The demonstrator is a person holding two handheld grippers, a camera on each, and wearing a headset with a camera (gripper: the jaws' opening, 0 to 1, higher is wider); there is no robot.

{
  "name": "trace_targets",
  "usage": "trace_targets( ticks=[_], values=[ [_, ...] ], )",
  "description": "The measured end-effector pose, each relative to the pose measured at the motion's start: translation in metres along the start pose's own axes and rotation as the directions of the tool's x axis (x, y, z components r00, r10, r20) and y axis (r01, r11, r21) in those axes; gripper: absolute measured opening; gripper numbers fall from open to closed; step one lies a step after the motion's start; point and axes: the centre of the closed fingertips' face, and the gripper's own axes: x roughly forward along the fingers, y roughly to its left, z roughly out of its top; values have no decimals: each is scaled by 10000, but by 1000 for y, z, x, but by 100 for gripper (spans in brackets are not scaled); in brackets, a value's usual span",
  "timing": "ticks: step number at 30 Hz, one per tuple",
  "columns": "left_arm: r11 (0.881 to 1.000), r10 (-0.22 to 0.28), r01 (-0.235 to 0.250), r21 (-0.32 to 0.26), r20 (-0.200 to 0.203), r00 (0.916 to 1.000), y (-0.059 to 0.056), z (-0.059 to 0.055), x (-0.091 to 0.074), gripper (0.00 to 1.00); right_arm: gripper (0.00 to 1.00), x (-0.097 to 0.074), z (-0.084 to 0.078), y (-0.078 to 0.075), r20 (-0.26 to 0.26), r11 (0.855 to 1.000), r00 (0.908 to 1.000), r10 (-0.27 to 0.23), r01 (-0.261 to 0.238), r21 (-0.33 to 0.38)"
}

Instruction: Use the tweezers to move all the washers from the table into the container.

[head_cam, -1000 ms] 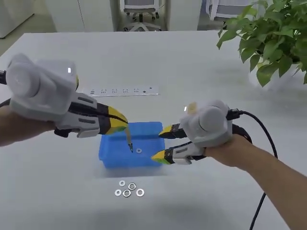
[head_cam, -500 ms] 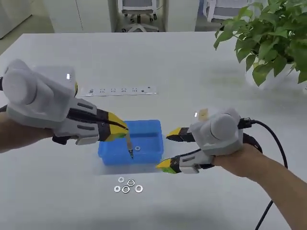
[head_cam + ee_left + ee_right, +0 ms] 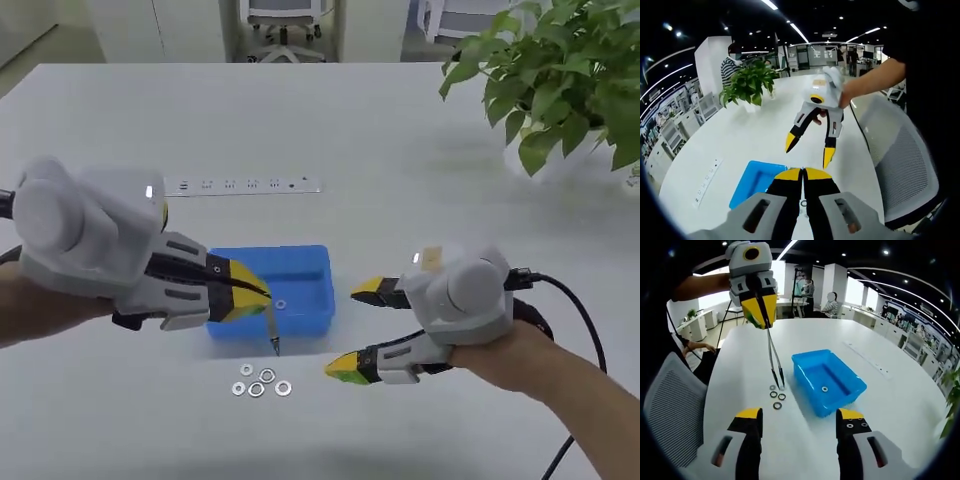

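My left gripper [image 3: 262, 293] is shut on a pair of tweezers [image 3: 272, 325], whose tips hang just past the front wall of the blue container [image 3: 310, 262], close above the table. Several washers [image 3: 260, 381] lie in a small cluster in front of the container. One washer [image 3: 281, 304] lies inside it. The right gripper view shows the tweezers [image 3: 774, 360] pointing down at the washers [image 3: 776, 396] beside the blue container [image 3: 840, 375]. My right gripper [image 3: 356, 329] stands open to the right of the container, holding nothing. In the left gripper view, the right gripper [image 3: 807, 152] faces my shut jaws.
A white power strip [image 3: 245, 185] lies behind the container. A leafy potted plant [image 3: 560, 70] stands at the table's far right. Office chairs [image 3: 280, 15] stand beyond the far edge. A mesh chair [image 3: 670, 410] is at the near side.
The tweezer tips have moved from over the container's inside to the table just in front of it, near the washers. My right gripper has drawn back a little toward me.
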Motion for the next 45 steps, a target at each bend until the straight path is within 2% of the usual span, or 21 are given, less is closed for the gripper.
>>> trace_targets(
  ticks=[8, 23, 29, 45],
  values=[
    [9998, -138, 138, -162, -13, 9999, -7, -6, 7, 4, 62, 0, -6, 5, -72, 9999, 9999, 95, -94, 61],
    [9990, -421, 416, -131, -344, 9985, -18, -21, 19, 5, 65, 3, -18, 15, -222, 9994, 9993, 300, -295, 205],
    [9983, -566, 562, -133, -331, 9978, -22, -24, 24, 5, 65, 5, -24, 18, -336, 9988, 9986, 414, -405, 279],
    [9975, -706, 706, -15, -459, 9964, -23, -34, 34, 5, 64, 10, -34, 27, -568, 9976, 9964, 629, -612, 326]
  ],
)
